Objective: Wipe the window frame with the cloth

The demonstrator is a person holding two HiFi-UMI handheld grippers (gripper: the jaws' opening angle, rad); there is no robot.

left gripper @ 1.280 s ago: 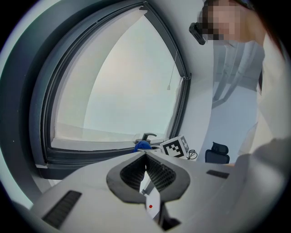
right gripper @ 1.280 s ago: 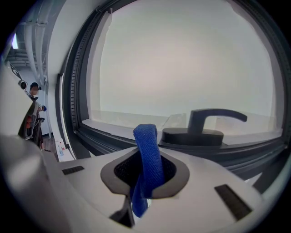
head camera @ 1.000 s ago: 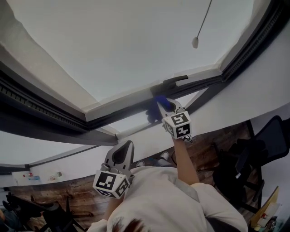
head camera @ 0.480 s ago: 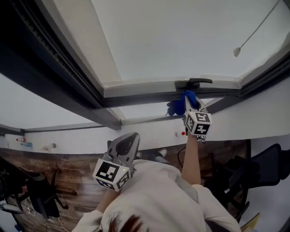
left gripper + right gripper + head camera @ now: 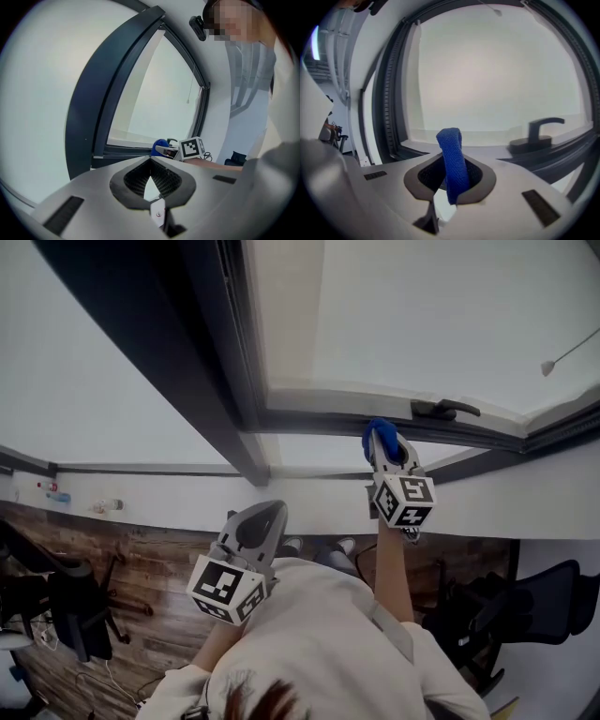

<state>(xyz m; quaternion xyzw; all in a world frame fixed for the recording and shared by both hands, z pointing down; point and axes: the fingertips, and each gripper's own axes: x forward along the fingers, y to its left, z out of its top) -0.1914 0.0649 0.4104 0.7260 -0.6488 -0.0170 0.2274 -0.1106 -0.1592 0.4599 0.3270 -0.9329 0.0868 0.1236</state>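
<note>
Jaws of right gripper [image 5: 449, 199] pinching nubby blue cloth [image 5: 453, 159], dark window frame [image 5: 389, 117]

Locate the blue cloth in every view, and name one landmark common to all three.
Head view: blue cloth right of centre, at the right gripper tip, by the dark window frame.
Left gripper view: small, low centre, beside the right gripper.
Right gripper view: centre, upright, clamped in the jaws.
Shared landmark: the dark window frame's lower rail.
</note>
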